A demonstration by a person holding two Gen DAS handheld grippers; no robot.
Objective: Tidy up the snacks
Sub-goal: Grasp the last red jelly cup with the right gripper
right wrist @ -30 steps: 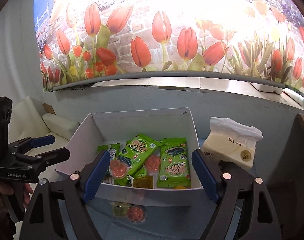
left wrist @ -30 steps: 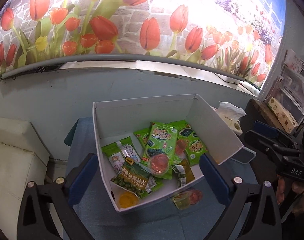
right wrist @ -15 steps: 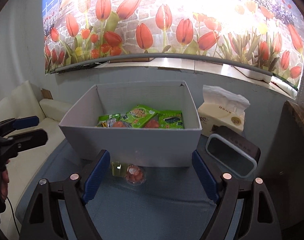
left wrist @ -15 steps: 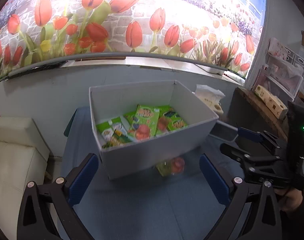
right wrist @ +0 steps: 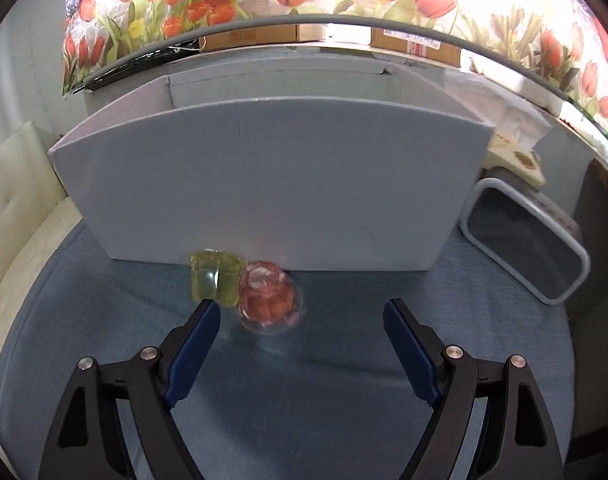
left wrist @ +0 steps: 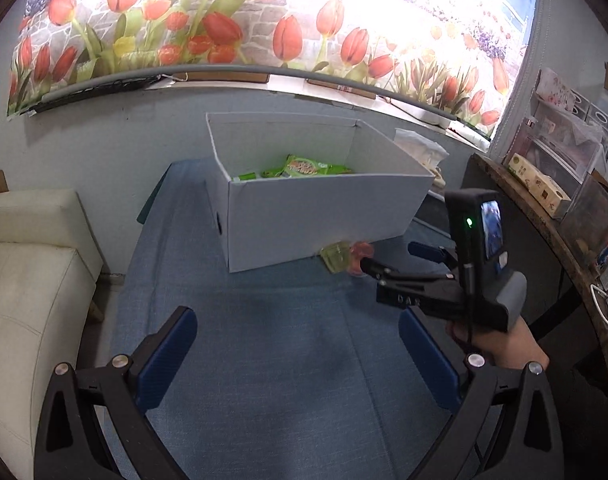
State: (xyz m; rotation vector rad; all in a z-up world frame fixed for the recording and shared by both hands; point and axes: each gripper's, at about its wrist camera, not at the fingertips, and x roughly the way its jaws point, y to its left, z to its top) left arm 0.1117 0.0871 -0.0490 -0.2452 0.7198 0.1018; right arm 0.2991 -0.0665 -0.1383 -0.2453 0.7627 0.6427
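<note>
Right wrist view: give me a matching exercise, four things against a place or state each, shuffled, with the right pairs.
Things:
1. red jelly cup
2. yellow jelly cup
3. white box
4. right gripper

Places or states:
A. open, holding nothing
B. stands behind both cups
C. on the blue cloth, ahead of the gap between the fingers
D. just above the left finger's tip, against the box's foot

Pairs: 1-C, 2-D, 3-B, 4-A

Right gripper wide apart; left gripper likewise, empty.
</note>
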